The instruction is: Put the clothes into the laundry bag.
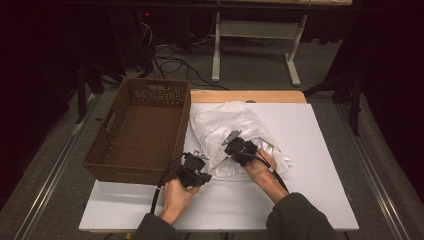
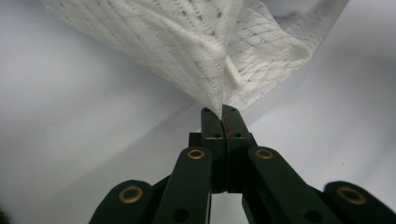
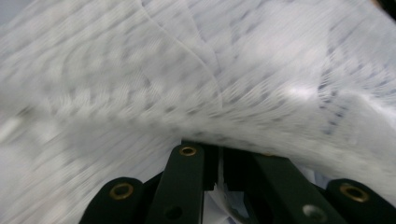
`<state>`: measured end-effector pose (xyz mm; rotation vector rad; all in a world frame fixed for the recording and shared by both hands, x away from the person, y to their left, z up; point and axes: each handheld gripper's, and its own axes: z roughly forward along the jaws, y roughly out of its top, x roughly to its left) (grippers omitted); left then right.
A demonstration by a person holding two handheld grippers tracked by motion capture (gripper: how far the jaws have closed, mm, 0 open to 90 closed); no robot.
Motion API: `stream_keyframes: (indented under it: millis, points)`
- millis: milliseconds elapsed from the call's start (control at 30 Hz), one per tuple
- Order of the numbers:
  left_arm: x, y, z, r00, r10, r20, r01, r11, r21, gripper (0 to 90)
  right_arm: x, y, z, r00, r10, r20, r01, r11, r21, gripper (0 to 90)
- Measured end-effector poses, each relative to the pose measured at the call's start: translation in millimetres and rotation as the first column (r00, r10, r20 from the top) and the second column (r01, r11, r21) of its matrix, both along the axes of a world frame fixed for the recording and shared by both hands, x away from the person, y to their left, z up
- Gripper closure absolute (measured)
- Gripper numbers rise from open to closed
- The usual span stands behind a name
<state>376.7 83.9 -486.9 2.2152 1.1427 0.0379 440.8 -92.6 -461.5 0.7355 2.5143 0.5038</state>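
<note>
Two grippers worked one crumpled white mesh cloth on your white table, right of the brown woven basket. Your left gripper pinched its corner tight. Your right gripper sat buried in folds; its jaws' grip couldn't be told.

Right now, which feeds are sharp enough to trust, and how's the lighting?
High view: dim, dark surround, but white board and wicker basket readable. Left gripper view: sharp on the left gripper pinching the white mesh cloth. Right gripper view: cloth motion-blurred, jaw tips covered.
</note>
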Motion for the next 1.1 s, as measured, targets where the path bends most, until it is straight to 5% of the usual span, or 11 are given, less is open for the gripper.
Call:
stream_keyframes:
  millis: [67,233,333,500,600,700,900,1100]
  points:
    - [-0.1,0.5,0.2,1.0000,0.001,0.000,-0.001,1.0000,-0.003,89.7,8.8,0.5,-1.7,0.9985,-0.047,0.028,0.046,0.999,0.011,87.7]
    - [1.3,0.9,-2.3,1.0000,0.004,-0.001,-0.004,1.0000,0.008,89.6,15.1,0.6,-6.8,0.9980,-0.064,-0.001,0.064,0.997,0.036,81.0]
    - [2.1,0.6,-3.4,1.0000,0.006,0.000,-0.006,0.9998,0.017,89.3,5.4,-5.1,1.7,0.9976,-0.030,-0.062,0.036,0.995,0.094,64.9]
    - [3.7,-1.7,-8.1,0.9999,0.011,-0.010,-0.011,0.9991,0.040,88.0,-23.9,-21.9,20.7,0.9989,0.018,-0.042,-0.012,0.989,0.145,55.0]
    - [3.4,-4.3,-12.1,0.9998,0.014,-0.016,-0.013,0.9982,0.059,87.4,-37.5,-33.9,28.4,0.9996,0.021,-0.021,-0.017,0.987,0.162,54.0]
    - [2.3,-6.3,-12.1,0.9998,0.015,-0.012,-0.014,0.9976,0.068,85.8,-41.6,-45.3,25.6,0.9995,0.000,-0.030,0.004,0.991,0.131,52.9]
    - [-3.0,-13.4,-0.5,0.9998,0.019,0.006,-0.019,0.9948,0.100,62.4,-29.8,-63.8,-0.4,0.9900,-0.076,-0.119,0.089,0.990,0.106,53.6]
    - [-8.5,-25.6,12.8,0.9994,0.005,0.033,-0.008,0.9958,0.091,50.1,-22.0,-61.1,-10.7,0.9872,-0.074,-0.141,0.089,0.991,0.102,64.8]
